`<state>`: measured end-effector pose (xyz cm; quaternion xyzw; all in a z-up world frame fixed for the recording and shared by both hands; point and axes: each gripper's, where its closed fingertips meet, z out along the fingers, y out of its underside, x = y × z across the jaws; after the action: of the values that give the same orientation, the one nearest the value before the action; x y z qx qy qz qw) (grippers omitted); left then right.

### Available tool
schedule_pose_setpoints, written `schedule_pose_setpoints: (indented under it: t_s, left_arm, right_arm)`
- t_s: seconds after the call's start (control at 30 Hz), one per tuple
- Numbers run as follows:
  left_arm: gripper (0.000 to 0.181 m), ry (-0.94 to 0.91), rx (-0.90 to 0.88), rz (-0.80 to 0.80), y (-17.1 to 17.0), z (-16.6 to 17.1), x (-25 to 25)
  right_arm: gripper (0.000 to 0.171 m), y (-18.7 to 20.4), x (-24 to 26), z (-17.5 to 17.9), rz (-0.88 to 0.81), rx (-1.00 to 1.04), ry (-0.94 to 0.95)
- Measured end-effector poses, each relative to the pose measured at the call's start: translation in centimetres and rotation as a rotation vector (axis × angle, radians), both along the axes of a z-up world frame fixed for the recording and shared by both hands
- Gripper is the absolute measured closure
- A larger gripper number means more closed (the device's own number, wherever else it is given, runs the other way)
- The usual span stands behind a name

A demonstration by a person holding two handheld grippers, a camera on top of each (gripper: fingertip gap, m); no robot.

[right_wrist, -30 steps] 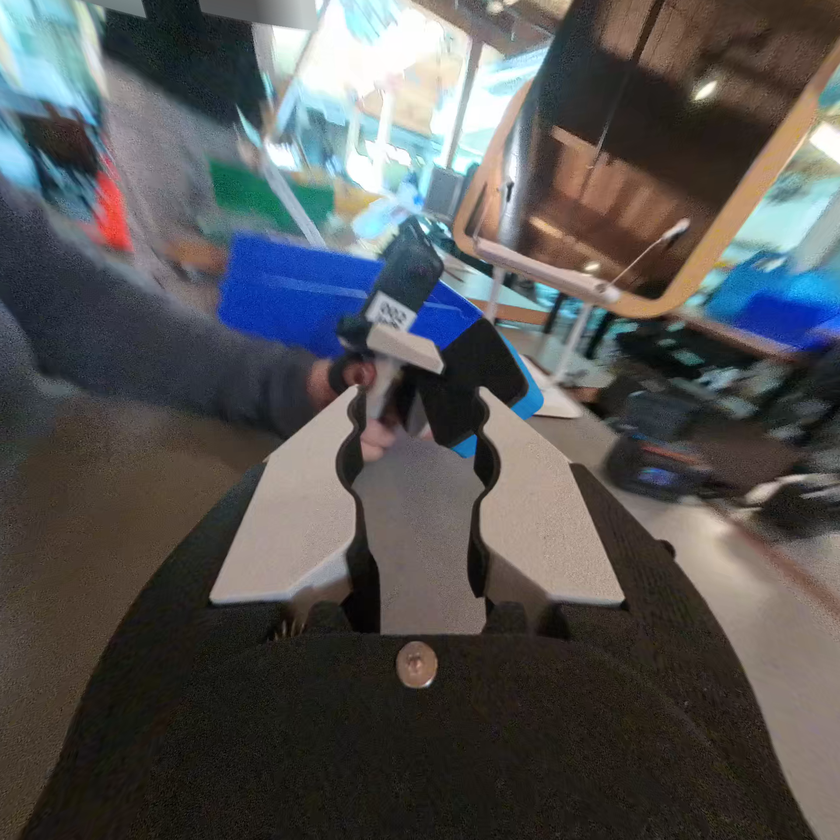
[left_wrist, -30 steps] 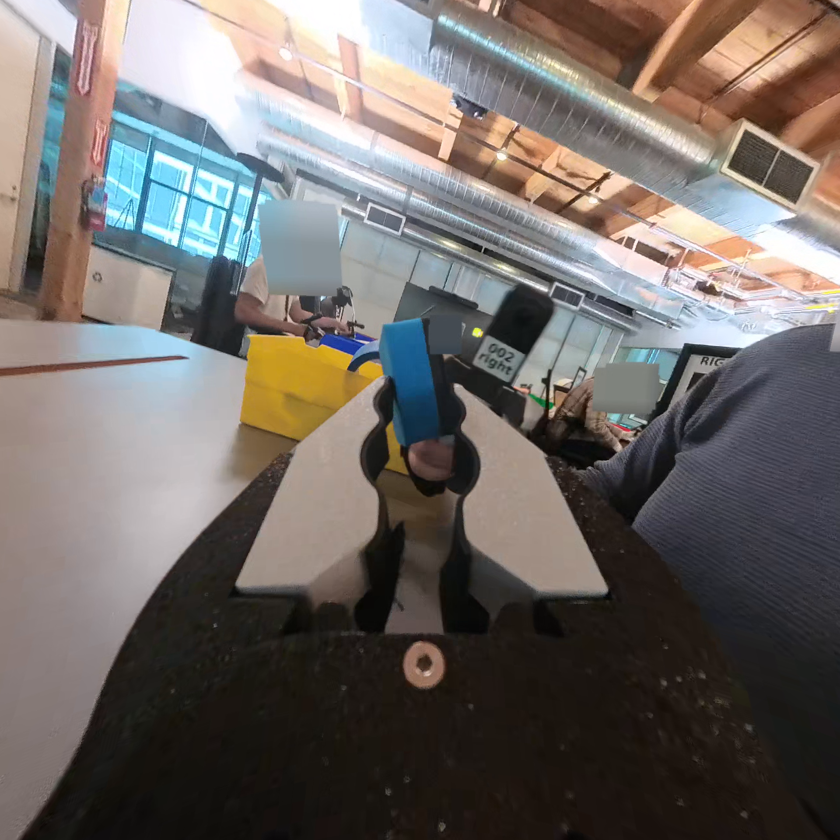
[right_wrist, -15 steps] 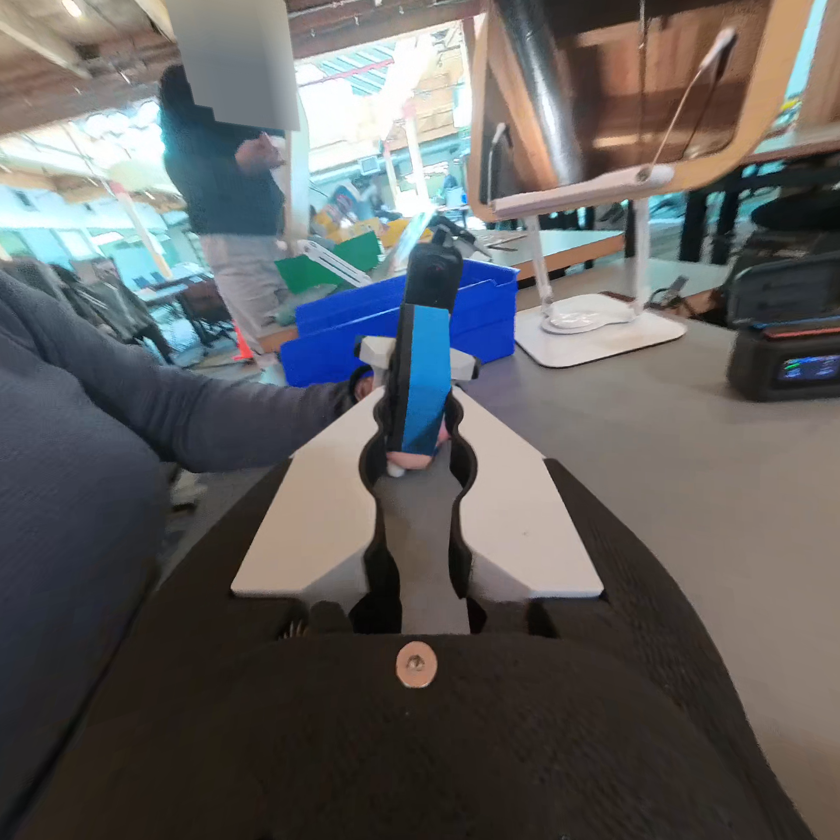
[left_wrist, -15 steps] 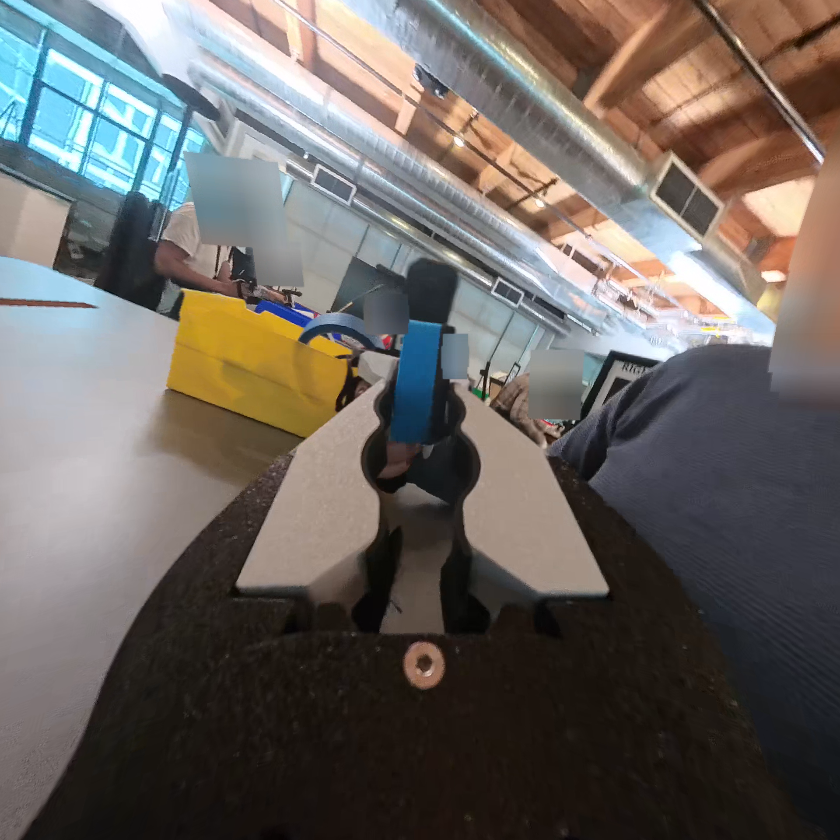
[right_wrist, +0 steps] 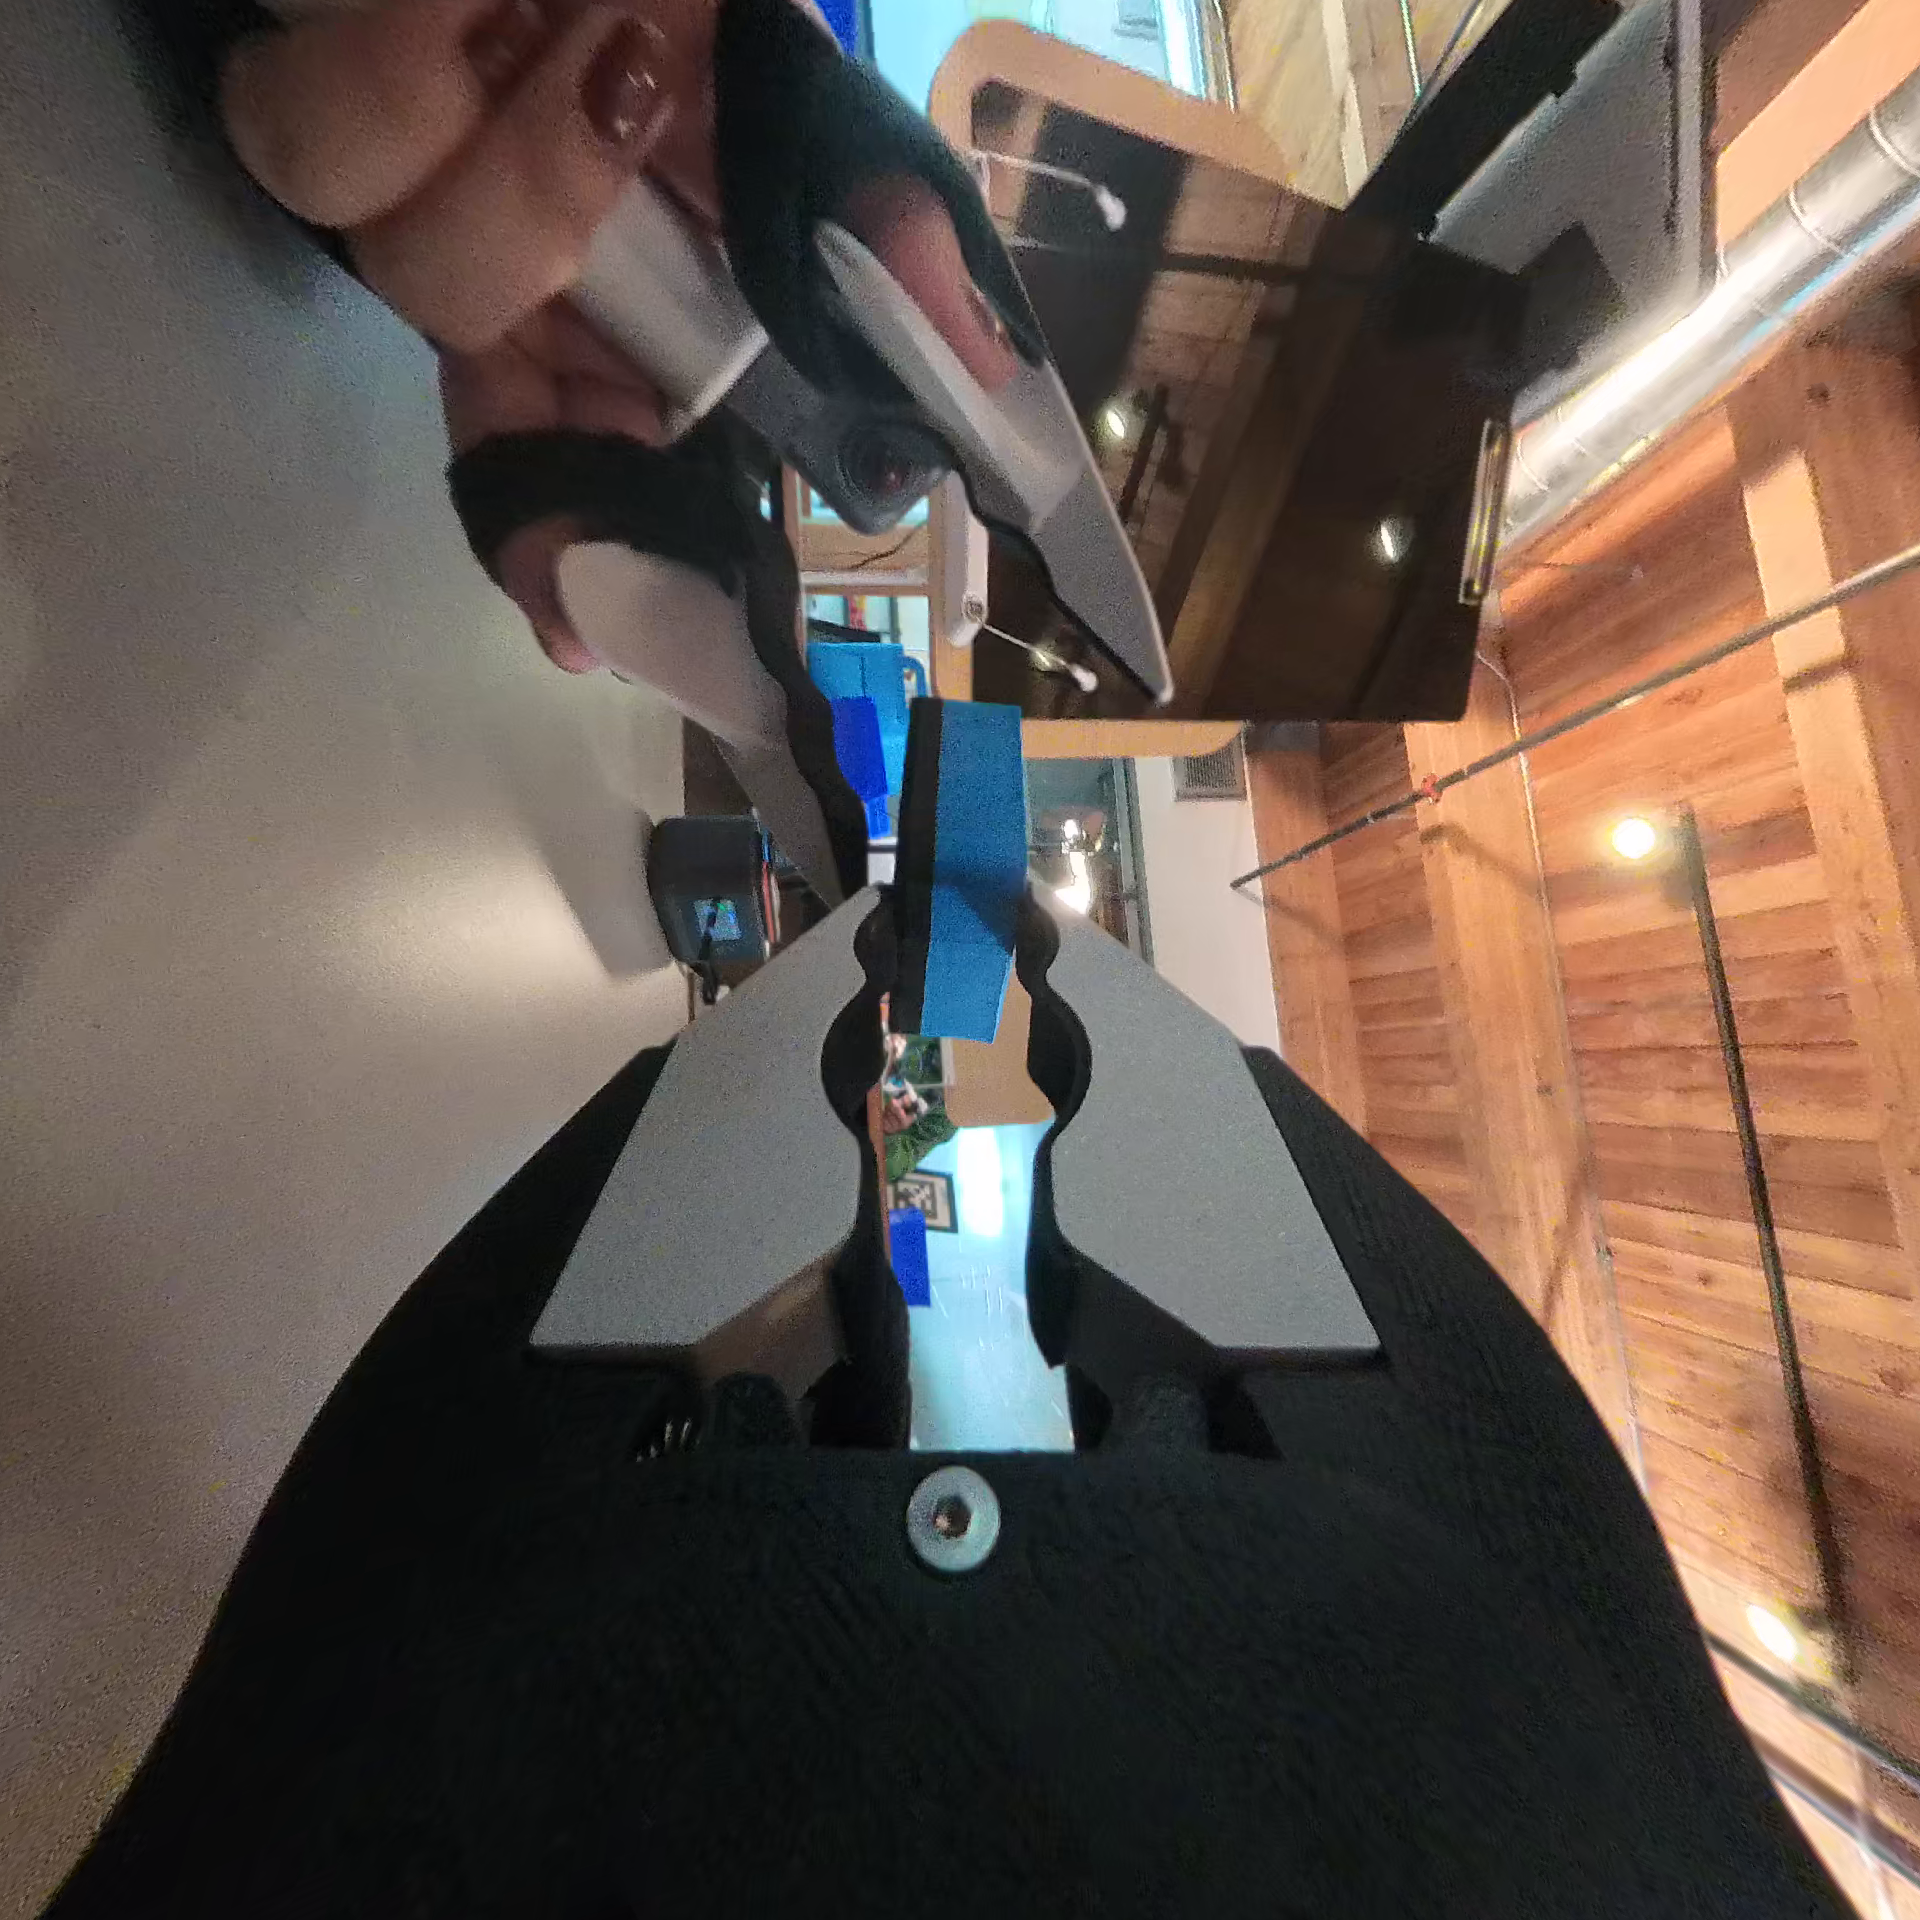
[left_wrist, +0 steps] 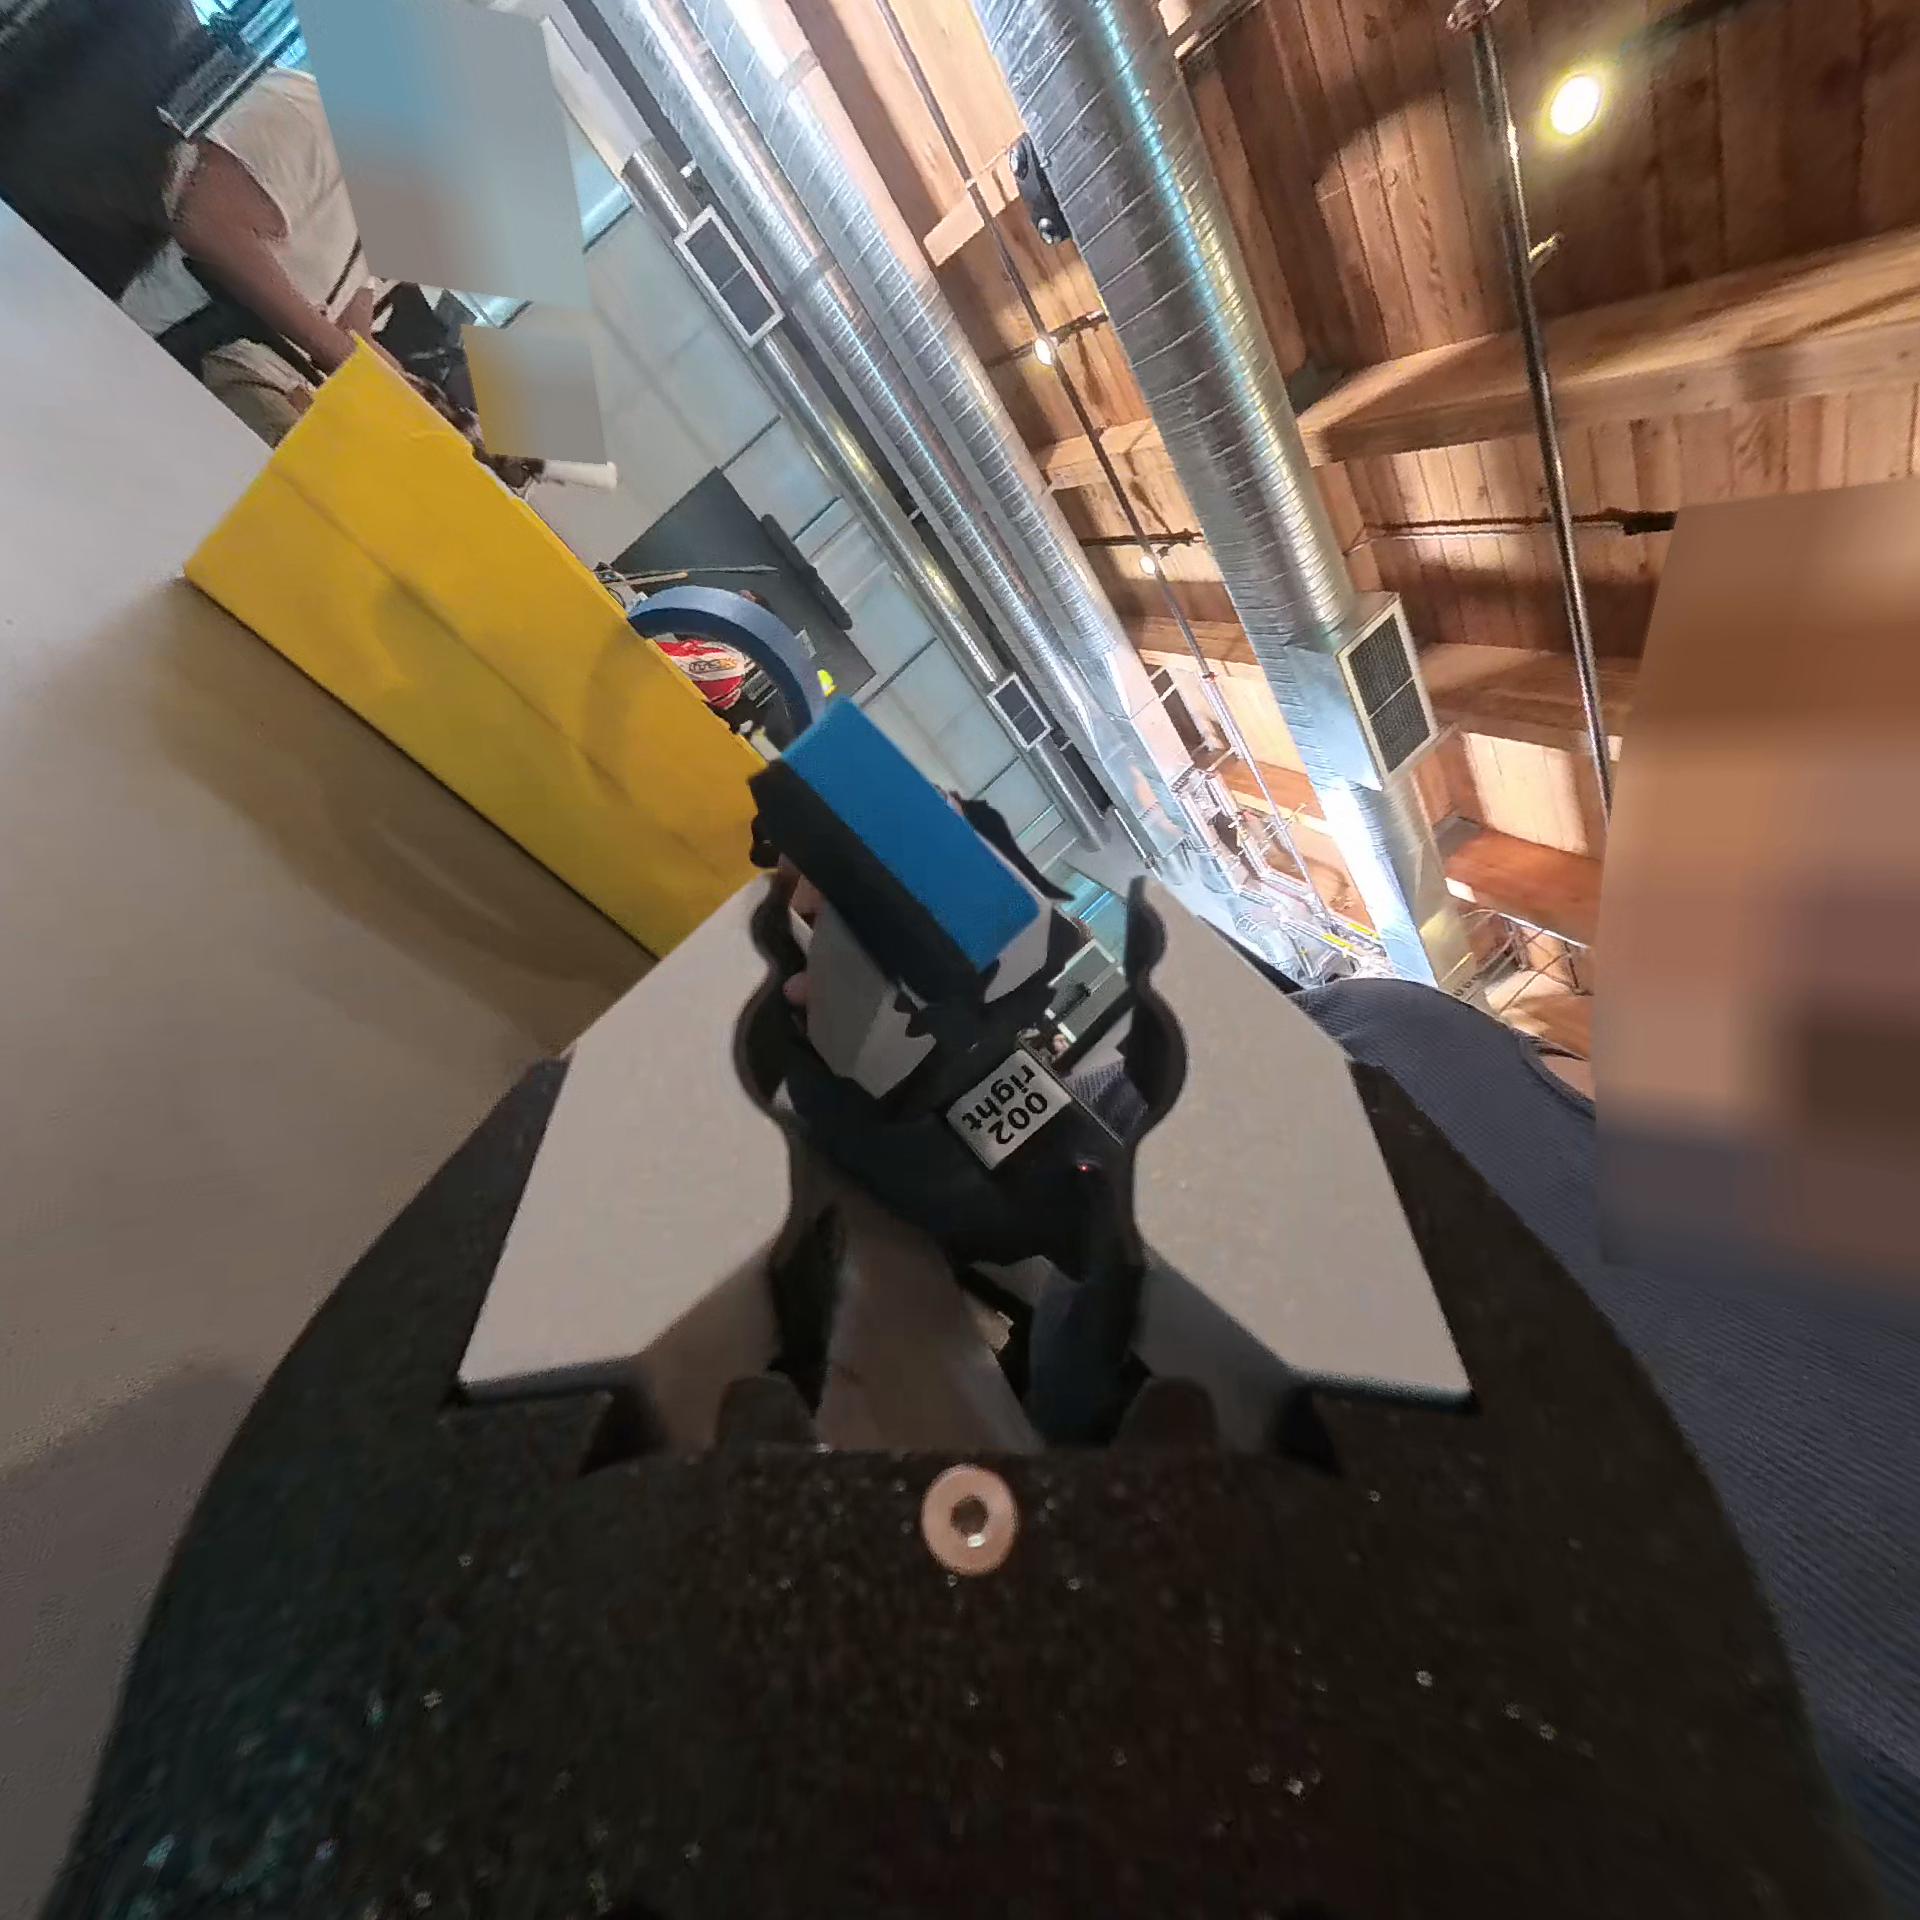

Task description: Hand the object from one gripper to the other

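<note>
Change: half a second ago the left gripper (left_wrist: 951, 935) pinched the blue-and-black block (right_wrist: 961, 883); both views have since rolled sideways.
Block: clamped at the right gripper's (right_wrist: 951, 920) tips, sticking out forward.
Left gripper: fingers spread, holding nothing, apart from the block.
Right gripper: pinching the block.
Surroundings: yellow bin (left_wrist: 468, 644) on the grey table (left_wrist: 208, 883).

A grey table (left_wrist: 156, 935) bears a yellow bin (left_wrist: 457, 623) at its far side.
</note>
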<state>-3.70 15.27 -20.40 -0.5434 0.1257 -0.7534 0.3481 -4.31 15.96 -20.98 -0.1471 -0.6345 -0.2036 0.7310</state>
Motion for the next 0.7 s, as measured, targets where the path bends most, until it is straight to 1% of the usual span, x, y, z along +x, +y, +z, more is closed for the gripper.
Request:
schedule_pose_setpoints:
  t_s: [0.07, 0.13, 0.17, 0.2, 0.27, 0.37, 0.5, 0.57, 0.67, 0.7]
  left_arm:
    - [0.145, 0.008, -0.011, 0.02, 0.3, -0.2, -0.1]
    - [0.15, 0.038, 0.021, 0.048, 0.3, -0.2, -0.1]
    - [0.152, 0.053, 0.069, 0.071, 0.1, 0.0, -0.1]
    - [0.153, 0.064, 0.124, 0.097, -0.1, 0.3, -0.2]
    - [0.154, 0.083, 0.218, 0.136, -0.5, 0.7, -0.2]
    - [0.154, 0.096, 0.324, 0.192, -0.8, 1.3, -0.6]
    - [0.155, 0.203, 0.466, 0.24, -1.2, 1.0, -0.5]
    - [0.155, 0.265, 0.541, 0.236, -1.7, 0.6, -0.1]
    - [0.155, 0.341, 0.625, 0.204, -2.6, -0.2, 0.8]
    - [0.155, 0.359, 0.64, 0.192, -2.8, -0.4, 1.1]
  right_arm:
    - [0.151, 0.0, 0.0, 0.1, 0.004, -0.006, 0.007]
    - [0.151, 0.1, 0.1, 0.1, 0.012, -0.038, 0.01]
    - [0.147, -0.2, 0.1, -0.1, 0.047, -0.095, 0.014]
    - [0.134, -0.7, 0.0, -0.3, 0.101, -0.196, 0.025]
    - [0.117, -2.0, -0.1, -0.1, 0.246, -0.488, 0.081]
    - [0.111, -2.6, 0.3, 1.6, 0.396, -0.882, 0.198]
    - [0.112, -2.1, 1.2, 3.2, 0.546, -1.349, 0.303]
    - [0.112, -1.5, 1.3, 3.2, 0.583, -1.601, 0.32]
    - [0.112, -1.8, 1.4, 2.4, 0.634, -1.902, 0.255]
    - [0.118, -2.2, 1.4, 2.0, 0.649, -1.982, 0.206]
